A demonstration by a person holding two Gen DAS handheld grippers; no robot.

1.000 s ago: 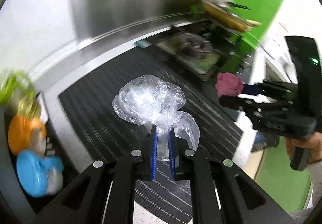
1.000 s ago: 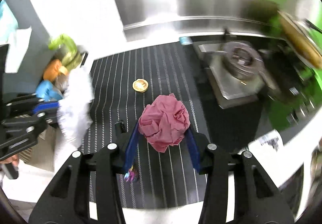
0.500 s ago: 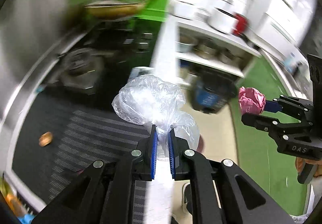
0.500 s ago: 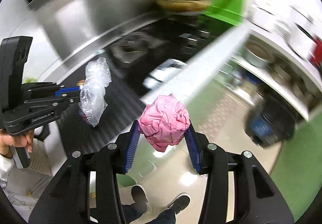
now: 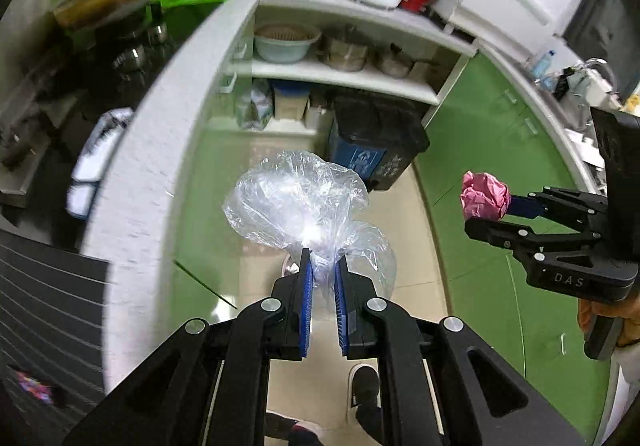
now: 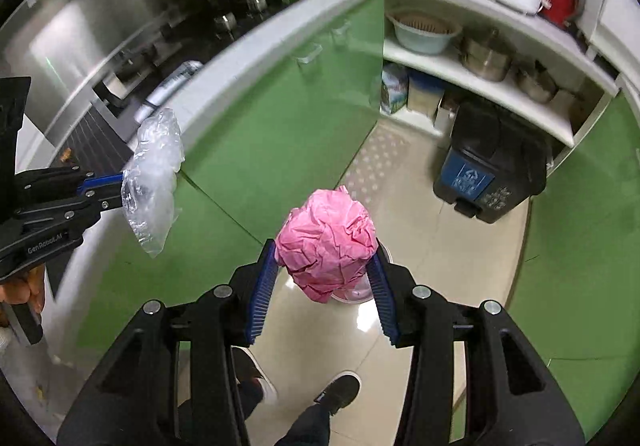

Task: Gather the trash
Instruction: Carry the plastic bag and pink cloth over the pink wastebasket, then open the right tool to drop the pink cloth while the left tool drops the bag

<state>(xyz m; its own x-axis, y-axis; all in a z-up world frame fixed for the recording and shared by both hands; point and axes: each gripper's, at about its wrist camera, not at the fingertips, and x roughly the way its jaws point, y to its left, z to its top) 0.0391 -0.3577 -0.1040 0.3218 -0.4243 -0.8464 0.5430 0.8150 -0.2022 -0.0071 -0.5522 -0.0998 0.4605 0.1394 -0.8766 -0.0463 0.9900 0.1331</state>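
Note:
My left gripper (image 5: 322, 266) is shut on a crumpled clear plastic bag (image 5: 296, 201) and holds it in the air over the kitchen floor; the bag also shows in the right wrist view (image 6: 154, 169). My right gripper (image 6: 322, 262) is shut on a crumpled pink paper ball (image 6: 328, 242), which also shows at the right of the left wrist view (image 5: 485, 195). A black trash bin with a blue label (image 5: 376, 145) stands closed on the floor ahead, under a shelf (image 6: 490, 169). A small round white thing on the floor (image 6: 352, 292) is mostly hidden behind the paper ball.
A white counter edge (image 5: 160, 149) with green cabinet fronts (image 6: 280, 117) curves along the left. Open shelves (image 5: 340, 77) hold a basin and metal pots above the bin. The striped black mat (image 5: 48, 306) lies on the counter at left. My shoes (image 6: 340, 394) stand on the tiled floor.
Both grippers have swung away from the striped counter mat toward the floor and the black bin, each still holding its item. The bin is now nearer and more central.

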